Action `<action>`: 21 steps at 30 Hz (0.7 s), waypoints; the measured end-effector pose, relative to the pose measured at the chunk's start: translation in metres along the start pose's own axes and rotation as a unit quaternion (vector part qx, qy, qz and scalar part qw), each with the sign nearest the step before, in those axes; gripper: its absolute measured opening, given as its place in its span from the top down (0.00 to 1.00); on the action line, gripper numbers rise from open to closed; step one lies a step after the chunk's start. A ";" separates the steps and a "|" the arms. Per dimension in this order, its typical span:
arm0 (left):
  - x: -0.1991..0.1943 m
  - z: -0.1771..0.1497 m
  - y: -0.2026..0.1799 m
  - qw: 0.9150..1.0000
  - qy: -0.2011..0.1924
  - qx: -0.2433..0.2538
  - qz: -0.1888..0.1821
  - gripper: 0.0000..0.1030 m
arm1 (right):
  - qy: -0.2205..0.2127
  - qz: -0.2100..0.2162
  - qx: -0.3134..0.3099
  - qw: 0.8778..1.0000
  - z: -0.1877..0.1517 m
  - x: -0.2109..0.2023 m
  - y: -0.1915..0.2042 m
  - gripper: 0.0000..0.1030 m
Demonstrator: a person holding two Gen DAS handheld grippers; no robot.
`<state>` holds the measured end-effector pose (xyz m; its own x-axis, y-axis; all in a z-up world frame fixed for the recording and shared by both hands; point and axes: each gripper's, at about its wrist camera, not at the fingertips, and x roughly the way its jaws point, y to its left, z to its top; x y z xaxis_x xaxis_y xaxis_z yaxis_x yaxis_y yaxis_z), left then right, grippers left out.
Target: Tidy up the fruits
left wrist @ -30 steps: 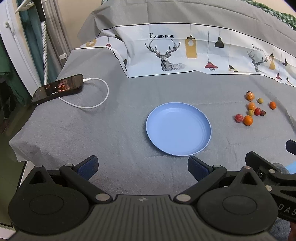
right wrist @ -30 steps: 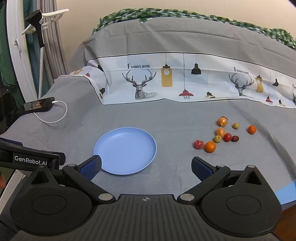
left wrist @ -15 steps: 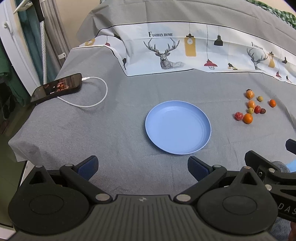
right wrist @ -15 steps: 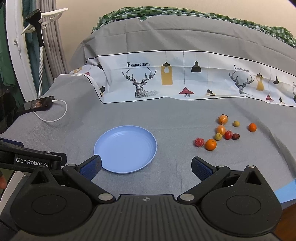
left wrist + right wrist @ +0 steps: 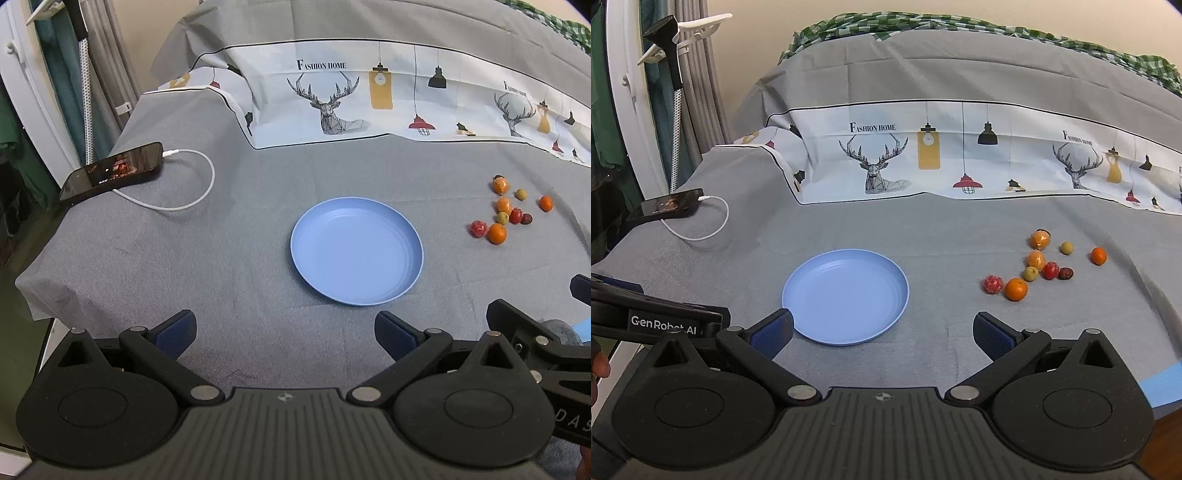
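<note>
An empty light-blue plate (image 5: 356,256) (image 5: 846,291) lies on the grey cloth. To its right is a cluster of several small fruits (image 5: 506,212) (image 5: 1039,264): oranges, red ones, yellow-green ones and a dark one. The nearest orange (image 5: 1015,289) sits beside a red fruit (image 5: 993,284). My left gripper (image 5: 284,330) hovers open near the front edge, short of the plate, with nothing between its fingers. My right gripper (image 5: 882,332) is open too, its left finger (image 5: 772,332) just over the plate's near rim. The fruits lie ahead and to the right of both grippers.
A black phone (image 5: 112,171) (image 5: 672,204) on a white cable (image 5: 192,192) lies at the far left near the cloth's edge. A printed deer-pattern sheet (image 5: 960,158) rises behind. The right gripper's body (image 5: 535,343) shows at the left view's right edge. Blue tape (image 5: 1160,384) marks the right front edge.
Both views have crept slightly forward and tilted, so plate and fruits sit a little higher in the frames. Nothing on the cloth moved; both grippers stayed open.
</note>
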<state>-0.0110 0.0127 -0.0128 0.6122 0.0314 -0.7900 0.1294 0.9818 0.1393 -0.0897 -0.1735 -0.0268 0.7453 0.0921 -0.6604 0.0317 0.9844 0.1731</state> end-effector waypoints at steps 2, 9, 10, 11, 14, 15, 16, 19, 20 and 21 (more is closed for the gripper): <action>0.001 0.000 0.000 1.000 0.000 0.000 0.000 0.00 | 0.001 0.000 0.000 1.000 0.000 0.001 0.000 0.01; 0.002 0.000 0.000 1.000 0.003 0.003 0.001 0.00 | 0.000 0.000 -0.001 1.000 0.000 0.001 0.000 0.01; 0.002 -0.001 0.000 1.000 0.003 0.003 0.000 0.00 | 0.000 0.000 0.000 1.000 -0.001 0.001 0.001 0.01; 0.002 -0.001 0.000 1.000 0.003 0.002 0.000 0.00 | 0.001 0.000 0.000 1.000 -0.001 0.001 0.001 0.01; 0.003 -0.001 0.000 1.000 0.004 0.002 0.001 0.00 | 0.003 0.000 0.000 1.000 -0.001 0.002 0.001 0.01; 0.003 -0.001 0.000 1.000 0.004 0.001 0.001 0.00 | 0.003 0.001 0.000 1.000 -0.001 0.002 0.001 0.00; 0.002 -0.001 0.000 1.000 0.003 0.001 0.001 0.00 | 0.003 0.001 -0.001 1.000 -0.001 0.002 0.001 0.00; 0.002 -0.002 0.000 1.000 0.002 0.001 0.001 0.00 | 0.004 0.001 -0.001 1.000 -0.001 0.002 0.001 0.01; 0.002 -0.002 0.000 1.000 0.002 0.001 0.001 0.00 | 0.005 0.002 -0.002 1.000 -0.001 0.002 0.002 0.01; 0.001 -0.002 0.001 1.000 0.002 0.000 0.000 0.00 | 0.005 0.002 -0.002 1.000 -0.001 0.002 0.002 0.01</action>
<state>-0.0117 0.0138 -0.0152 0.6092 0.0325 -0.7923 0.1298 0.9816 0.1401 -0.0889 -0.1709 -0.0284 0.7388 0.0975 -0.6669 0.0256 0.9847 0.1724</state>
